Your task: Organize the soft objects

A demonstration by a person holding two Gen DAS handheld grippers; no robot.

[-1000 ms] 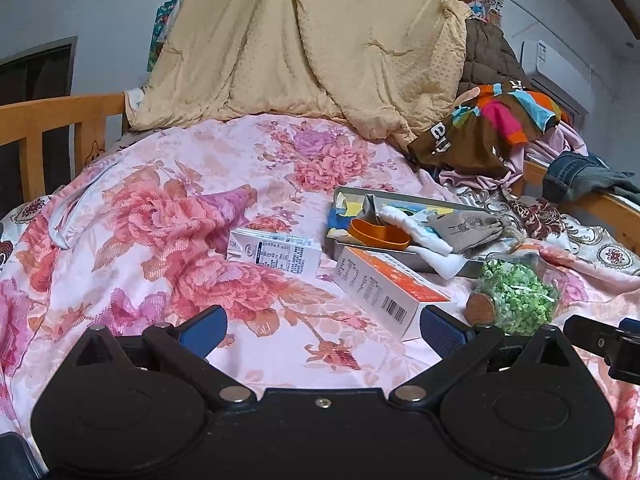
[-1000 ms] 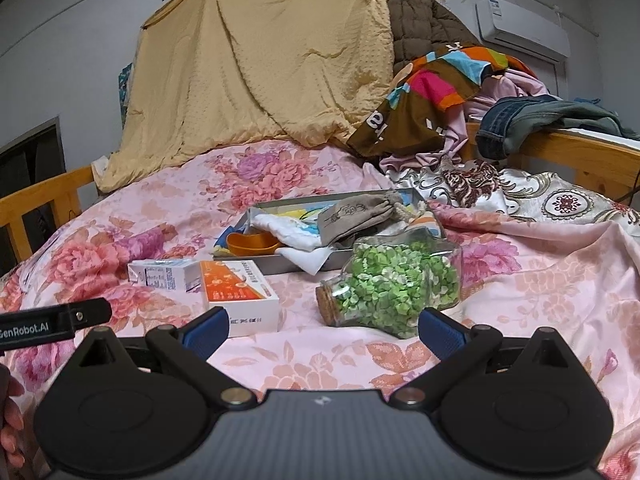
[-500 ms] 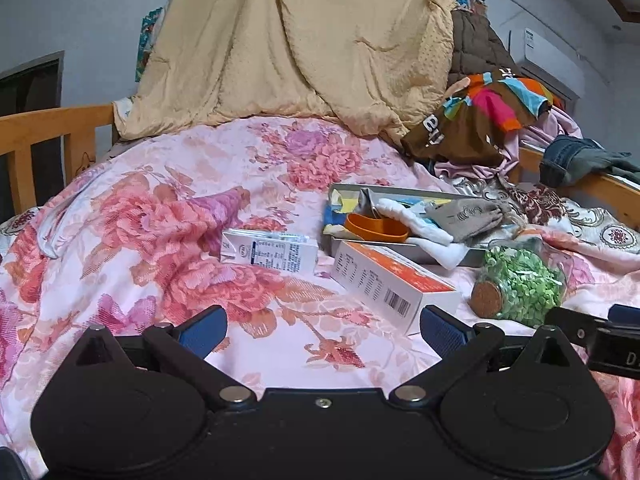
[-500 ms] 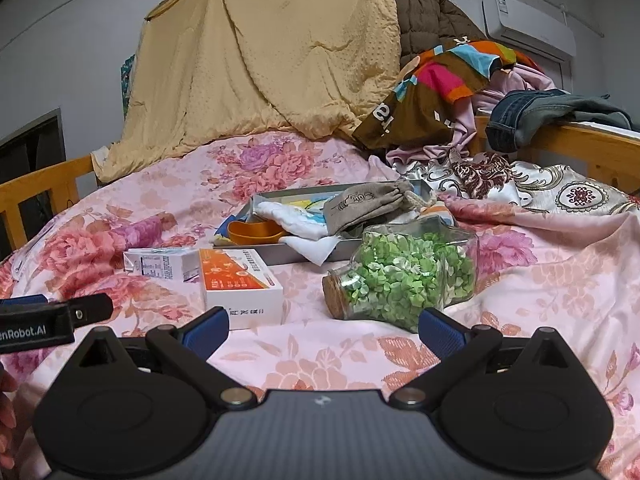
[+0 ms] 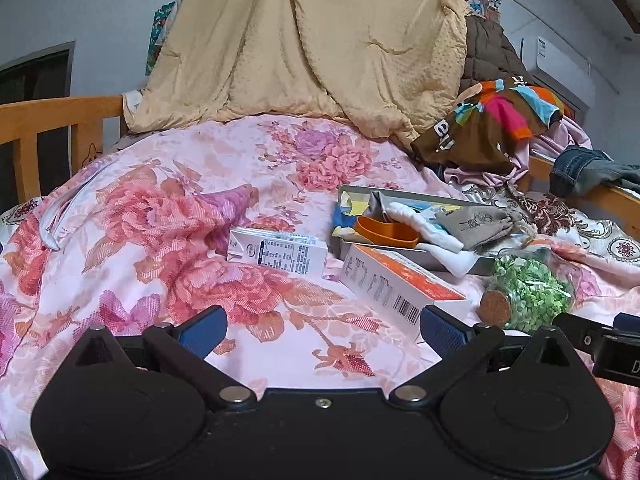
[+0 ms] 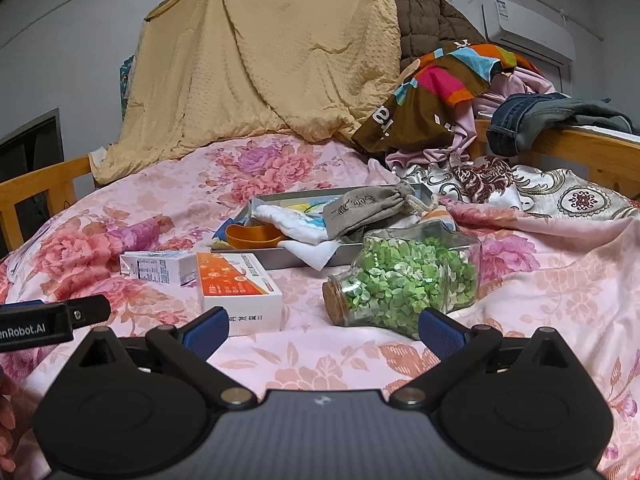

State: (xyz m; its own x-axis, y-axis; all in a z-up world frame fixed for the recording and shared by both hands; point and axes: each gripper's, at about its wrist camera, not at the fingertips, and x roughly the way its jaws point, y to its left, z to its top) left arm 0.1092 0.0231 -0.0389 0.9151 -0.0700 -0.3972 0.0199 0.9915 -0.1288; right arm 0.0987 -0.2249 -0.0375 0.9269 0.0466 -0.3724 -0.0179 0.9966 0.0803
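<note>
A grey tray (image 5: 460, 258) (image 6: 296, 258) lies on the floral bed cover. In it lie a grey drawstring pouch (image 5: 474, 222) (image 6: 366, 208), white socks (image 5: 424, 220) (image 6: 296, 224) and an orange bowl (image 5: 386, 232) (image 6: 252, 236). My left gripper (image 5: 322, 330) is open and empty, low over the cover, short of the boxes. My right gripper (image 6: 322, 330) is open and empty, just short of the glass jar of green pieces (image 6: 404, 280) (image 5: 528, 296).
A white milk carton (image 5: 278, 252) (image 6: 158, 268) and an orange-and-white box (image 5: 396, 284) (image 6: 236, 288) lie in front of the tray. A yellow blanket (image 5: 304, 48), piled clothes (image 6: 448, 92) and wooden bed rails (image 5: 48, 120) ring the bed.
Both grippers have drifted slightly forward toward the tray and boxes. Both stay open and empty.
</note>
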